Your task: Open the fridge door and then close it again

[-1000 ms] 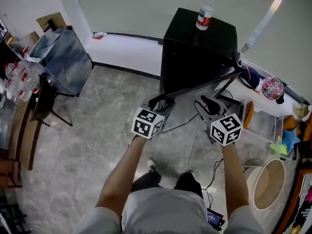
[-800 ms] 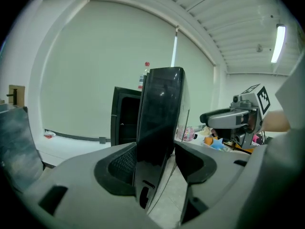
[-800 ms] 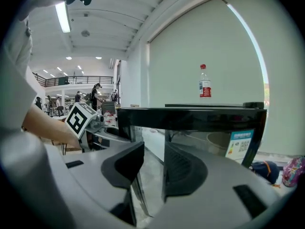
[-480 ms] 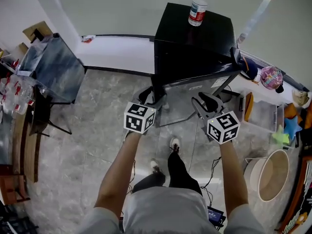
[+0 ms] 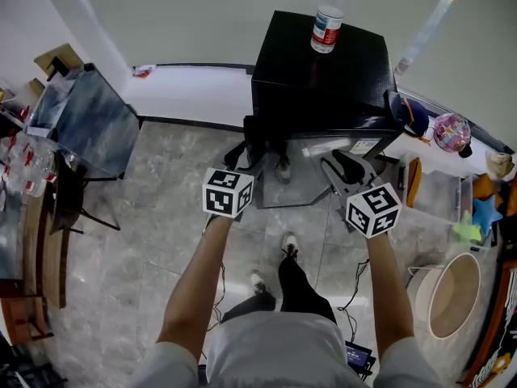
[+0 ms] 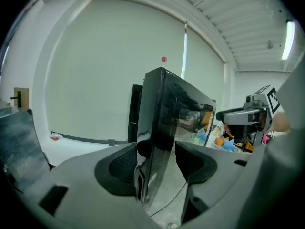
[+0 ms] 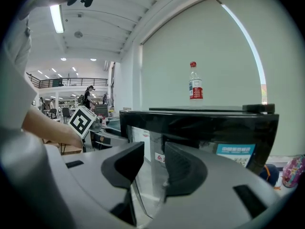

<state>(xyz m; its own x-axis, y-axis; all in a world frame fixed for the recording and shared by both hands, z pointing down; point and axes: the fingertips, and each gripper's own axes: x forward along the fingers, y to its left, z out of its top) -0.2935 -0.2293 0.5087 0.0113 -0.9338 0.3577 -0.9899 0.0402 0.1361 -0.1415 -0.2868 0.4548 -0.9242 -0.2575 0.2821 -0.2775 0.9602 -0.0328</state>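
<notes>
A small black fridge (image 5: 323, 63) stands against the wall with a water bottle (image 5: 327, 23) on top. Its glass door (image 5: 311, 176) hangs close to the cabinet, hinged on the right. My left gripper (image 5: 245, 153) straddles the door's free left edge. In the left gripper view (image 6: 157, 149) the left pad lies by that edge and a strip of glass (image 6: 186, 123) shows before the right pad. My right gripper (image 5: 343, 168) is in front of the door glass. Its jaws (image 7: 153, 159) stand a little apart with nothing between them.
A dark covered table (image 5: 89, 120) and boxes fill the left side. Clear bins (image 5: 440, 200), toys and a round tub (image 5: 448, 297) crowd the right. A cable (image 5: 355, 281) trails over the grey floor near the person's feet.
The door has swung from wide ajar in toward the cabinet. Both grippers moved forward with it, and the person stepped closer to the fridge.
</notes>
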